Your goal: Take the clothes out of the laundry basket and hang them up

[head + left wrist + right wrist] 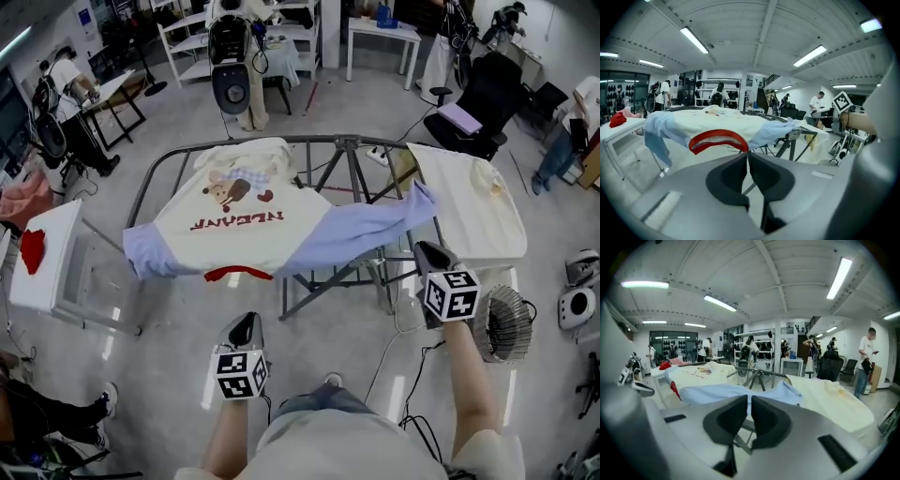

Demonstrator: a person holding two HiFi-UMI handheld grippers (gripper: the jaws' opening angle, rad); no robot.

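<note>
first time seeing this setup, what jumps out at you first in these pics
A cream T-shirt with pale blue sleeves, a red collar and a cartoon print lies spread over the grey metal rack at centre. A plain cream garment hangs over the rack's right end. Nearer the person, the left gripper and right gripper are both shut and empty.

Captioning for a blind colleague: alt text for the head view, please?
A cream T-shirt with pale blue sleeves and a red collar lies spread over a metal drying rack, another cream garment beside it. In front, the left gripper and right gripper point toward it, empty.
</note>
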